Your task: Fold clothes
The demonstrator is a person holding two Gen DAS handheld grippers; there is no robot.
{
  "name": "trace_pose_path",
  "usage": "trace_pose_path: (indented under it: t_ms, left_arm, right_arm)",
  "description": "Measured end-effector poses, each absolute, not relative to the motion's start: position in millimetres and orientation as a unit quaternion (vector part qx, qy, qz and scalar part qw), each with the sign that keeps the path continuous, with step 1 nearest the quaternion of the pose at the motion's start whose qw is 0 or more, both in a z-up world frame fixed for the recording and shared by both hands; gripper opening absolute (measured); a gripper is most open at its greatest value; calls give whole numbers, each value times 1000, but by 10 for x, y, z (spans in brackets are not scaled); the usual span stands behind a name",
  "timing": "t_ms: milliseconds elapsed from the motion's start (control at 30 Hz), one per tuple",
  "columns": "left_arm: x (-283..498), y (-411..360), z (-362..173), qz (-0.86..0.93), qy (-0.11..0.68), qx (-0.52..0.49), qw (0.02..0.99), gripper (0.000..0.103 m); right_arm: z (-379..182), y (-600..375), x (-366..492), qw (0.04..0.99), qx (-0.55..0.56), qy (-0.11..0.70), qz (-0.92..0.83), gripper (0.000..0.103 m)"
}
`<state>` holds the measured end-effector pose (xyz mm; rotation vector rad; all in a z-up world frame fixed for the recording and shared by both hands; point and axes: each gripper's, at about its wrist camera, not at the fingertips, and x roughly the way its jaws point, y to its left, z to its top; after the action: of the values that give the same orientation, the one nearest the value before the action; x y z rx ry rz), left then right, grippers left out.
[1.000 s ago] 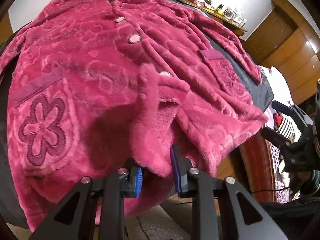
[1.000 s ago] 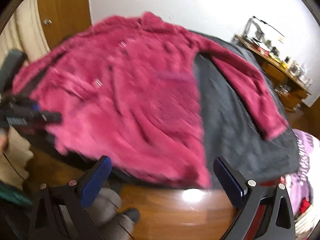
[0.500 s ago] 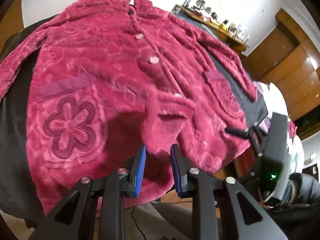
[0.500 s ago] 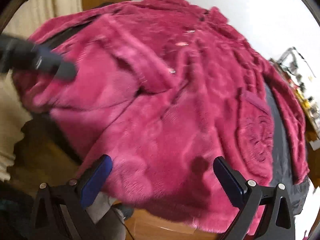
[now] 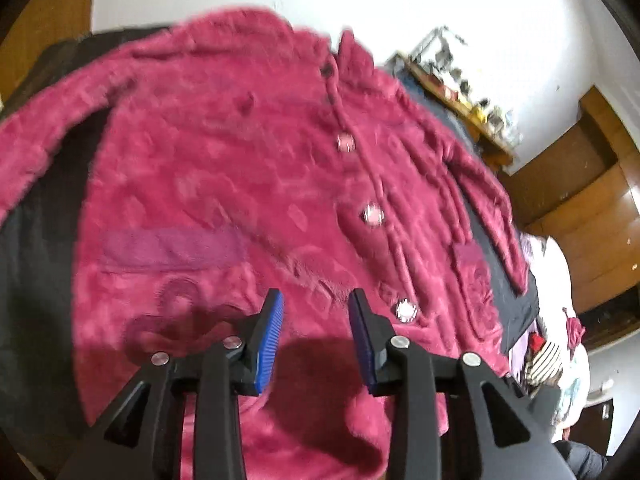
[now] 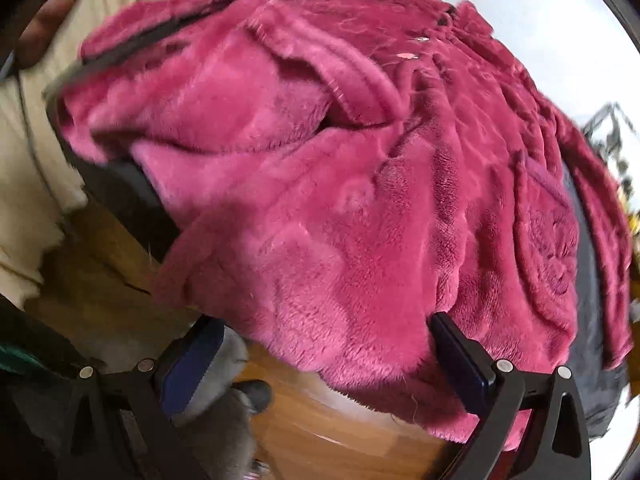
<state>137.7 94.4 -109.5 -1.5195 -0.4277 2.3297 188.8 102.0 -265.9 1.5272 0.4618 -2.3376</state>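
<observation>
Pink fleece jacket [image 5: 248, 184] spread front-up over a dark cover [image 5: 36, 264], collar toward the white wall, hem hanging off the near edge above a wooden floor [image 6: 328, 432]. Row of pale buttons [image 5: 373, 214] down the jacket's middle; flower pocket [image 5: 176, 264] left of the buttons, second pocket [image 5: 476, 280] right of them. Left gripper [image 5: 316, 332] just above the jacket's lower front, beside the lowest button; blue-padded fingers [image 5: 270, 336] slightly apart, nothing between them, shadow cast on the fleece below. Right gripper [image 6: 320, 364] at the jacket's hem, fingers [image 6: 460, 356] spread wide, the right one touching the fleece edge, no cloth clamped. Near the jacket's left front, a flap folded back, lighter plush lining showing. Cluttered shelf [image 5: 452, 84] beyond the jacket's right sleeve; cream sleeve [image 6: 28, 148] of a person left of the jacket.
</observation>
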Motion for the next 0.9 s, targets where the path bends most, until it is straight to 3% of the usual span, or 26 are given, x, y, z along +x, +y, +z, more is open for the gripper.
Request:
trace_pose_path:
  t_ms: [133, 267, 633, 900]
  left_arm:
    - [1552, 1474, -1225, 790, -109, -557, 231, 37]
    - [1943, 1970, -1293, 763, -13, -577, 293, 38]
    - [2401, 2230, -1071, 738, -1, -570, 362, 46]
    - [2302, 1790, -910, 759, -56, -558, 332, 49]
  right_arm:
    - [-2563, 1139, 1892, 172, 540, 111, -817, 103]
    - [-2408, 1309, 1959, 180, 534, 75, -823, 103]
    - [-1915, 2182, 1729, 80, 499, -38, -862, 103]
    - [-1735, 1819, 1349, 144, 474, -57, -867, 103]
